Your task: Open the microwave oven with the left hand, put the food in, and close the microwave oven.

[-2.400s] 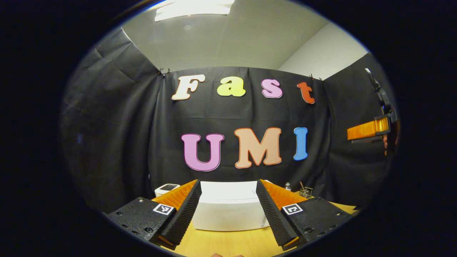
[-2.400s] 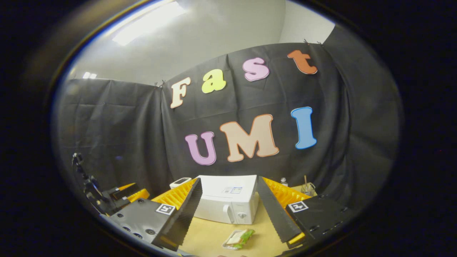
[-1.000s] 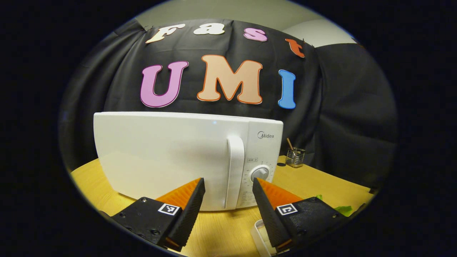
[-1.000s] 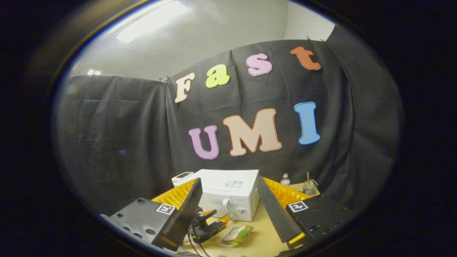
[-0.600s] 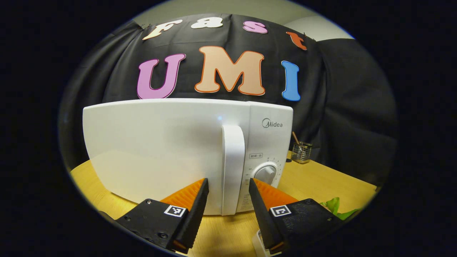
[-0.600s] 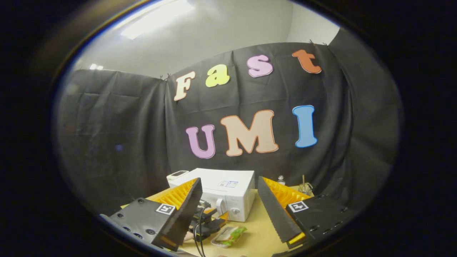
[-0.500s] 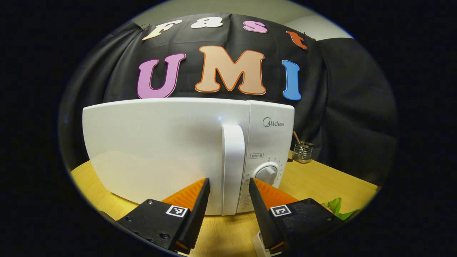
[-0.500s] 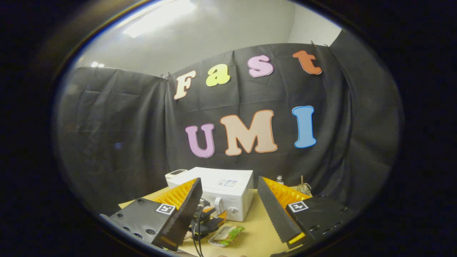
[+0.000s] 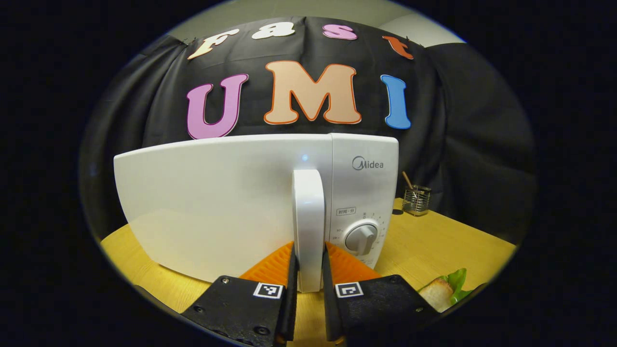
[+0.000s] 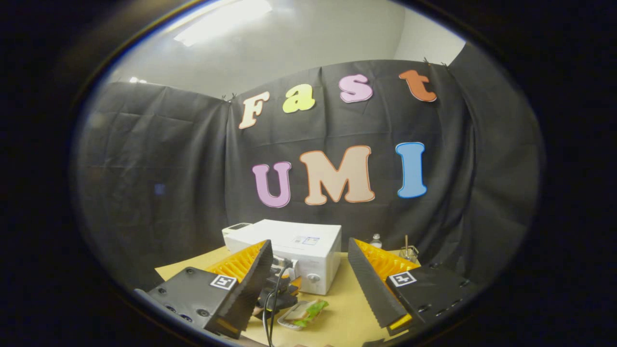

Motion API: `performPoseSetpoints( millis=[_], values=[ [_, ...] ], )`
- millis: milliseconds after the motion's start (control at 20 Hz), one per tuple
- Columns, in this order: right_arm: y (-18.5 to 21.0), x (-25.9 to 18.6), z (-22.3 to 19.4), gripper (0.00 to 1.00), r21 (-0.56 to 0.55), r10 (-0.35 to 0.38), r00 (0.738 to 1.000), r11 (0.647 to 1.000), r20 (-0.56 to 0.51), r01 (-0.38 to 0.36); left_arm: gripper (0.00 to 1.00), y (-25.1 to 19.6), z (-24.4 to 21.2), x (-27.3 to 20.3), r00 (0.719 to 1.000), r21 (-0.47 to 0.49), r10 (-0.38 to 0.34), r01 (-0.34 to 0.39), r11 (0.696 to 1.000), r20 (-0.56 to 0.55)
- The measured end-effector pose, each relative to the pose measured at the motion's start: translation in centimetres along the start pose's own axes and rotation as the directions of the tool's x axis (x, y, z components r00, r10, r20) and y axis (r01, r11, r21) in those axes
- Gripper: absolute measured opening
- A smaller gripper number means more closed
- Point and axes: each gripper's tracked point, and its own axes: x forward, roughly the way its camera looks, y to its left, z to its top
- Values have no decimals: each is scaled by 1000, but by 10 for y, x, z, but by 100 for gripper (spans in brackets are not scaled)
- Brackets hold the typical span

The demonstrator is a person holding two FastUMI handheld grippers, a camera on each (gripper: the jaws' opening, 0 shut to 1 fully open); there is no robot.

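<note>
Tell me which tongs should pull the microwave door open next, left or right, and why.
Left. The left tongs are already closed on the door handle of the microwave, one finger on each side. The right tongs hang open, well back from it, above the table.

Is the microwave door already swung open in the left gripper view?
No, the microwave door sits flush and closed, with the left gripper clamped on its white handle.

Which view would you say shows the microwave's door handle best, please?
The left gripper view: the door handle stands close and central, with the left gripper pinching its lower part. In the right gripper view the microwave is small, and the handle cannot be made out.
</note>
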Motion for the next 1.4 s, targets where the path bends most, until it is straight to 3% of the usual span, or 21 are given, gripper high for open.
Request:
performPoseSetpoints(
  millis=[200,250,350,400,450,500,600,650,700,850,900,1000,1050,1100,1150,1250,1300,1350,1400],
  values=[
    [-4,-4,-4,98,-16,-26,999,1000,29,26,20,0,2,-2,1000,-9,-17,17,1000,5],
    [-4,-4,-4,92,-26,-31,999,999,34,32,17,1,1,-2,1000,-14,-20,20,1000,5],
    [-7,-3,-4,91,-40,-45,998,998,36,47,15,1,2,-4,1000,-12,-20,20,1000,0],
    [-7,-2,-4,92,-43,-47,998,998,35,49,14,0,2,-3,1000,-19,-22,22,1000,9],
    [-7,-1,-3,98,-39,-48,998,998,37,49,13,0,3,-4,1000,-27,-26,27,999,12],
    [-8,-1,-4,92,-35,-49,998,998,36,50,12,0,1,-4,1000,-30,-31,31,999,6],
    [-13,0,-3,92,-31,-57,998,998,36,59,10,0,2,-5,999,-41,-38,38,998,10],
    [-16,1,-4,92,-34,-64,997,997,35,65,10,-1,-5,-13,999,-51,-36,34,998,-29],
    [-19,2,-4,98,-37,-69,997,997,34,71,10,0,-9,-25,999,-52,-35,34,998,-25],
    [-21,3,-2,98,-30,-74,996,997,44,75,10,4,-11,-72,995,-70,-100,99,993,-18],
    [-22,3,-2,92,-25,-75,996,997,48,76,10,6,-11,-86,992,-82,-125,124,989,-9],
    [-18,2,-3,92,-12,-64,996,998,56,65,11,13,-17,-114,988,-74,-156,154,985,-18],
    [-16,1,-2,98,-7,-58,997,998,58,58,13,18,-16,-126,987,-65,-159,158,985,-6],
    [-15,0,-3,98,-4,-54,997,999,61,54,14,24,-20,-139,988,-56,-157,156,986,-9],
    [-15,0,-2,92,-4,-55,997,998,63,55,16,30,-20,-150,988,-49,-154,154,987,1],
    [-17,-2,-2,92,-4,-66,996,998,66,67,19,42,-23,-169,989,-50,-144,144,988,16],
    [-16,-3,-3,98,-5,-71,995,997,67,71,19,47,-24,-177,990,-44,-136,137,990,21],
    [-15,-3,-5,92,-6,-71,995,997,66,72,19,54,-26,-186,992,-42,-126,126,991,20],
    [-13,-4,-6,92,-8,-68,996,998,65,69,21,60,-27,-192,994,-38,-111,112,993,21]
  ],
)
